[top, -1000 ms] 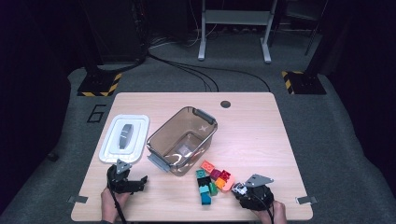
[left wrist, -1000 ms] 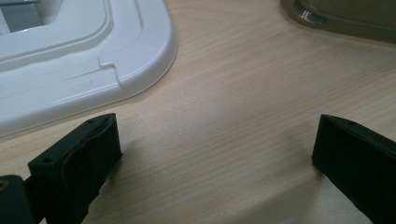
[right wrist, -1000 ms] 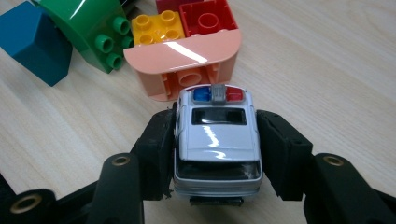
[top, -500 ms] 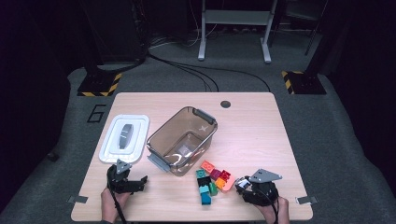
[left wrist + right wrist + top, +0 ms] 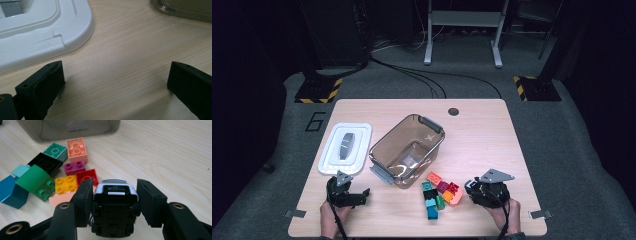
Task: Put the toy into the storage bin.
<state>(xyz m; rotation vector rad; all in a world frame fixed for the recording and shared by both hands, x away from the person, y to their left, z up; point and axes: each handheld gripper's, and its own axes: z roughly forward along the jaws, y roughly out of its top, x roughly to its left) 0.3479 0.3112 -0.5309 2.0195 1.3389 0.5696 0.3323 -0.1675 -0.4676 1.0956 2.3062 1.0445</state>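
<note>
My right gripper (image 5: 115,186) is shut on a small black toy car (image 5: 113,210), which hangs upside down between the jaws with its underside and wheels facing the camera. In the high view this gripper (image 5: 473,187) is at the front right of the table, just right of a pile of colourful toy bricks (image 5: 439,192). The pile includes an orange brick (image 5: 77,150), a black one (image 5: 46,165), a yellow one (image 5: 65,183) and a green one (image 5: 35,181). My left gripper (image 5: 116,72) rests open on the wood at the front left (image 5: 357,196), with nothing between its jaws.
A clear brown bin (image 5: 409,150) with grey handles stands in the middle of the table, just behind the bricks. Its white lid (image 5: 346,147) lies flat to the left, close behind the left gripper. The right half of the table (image 5: 492,135) is bare wood.
The right gripper has lifted a little off the table with the toy car in it and drifted slightly right. The left gripper has not moved.
</note>
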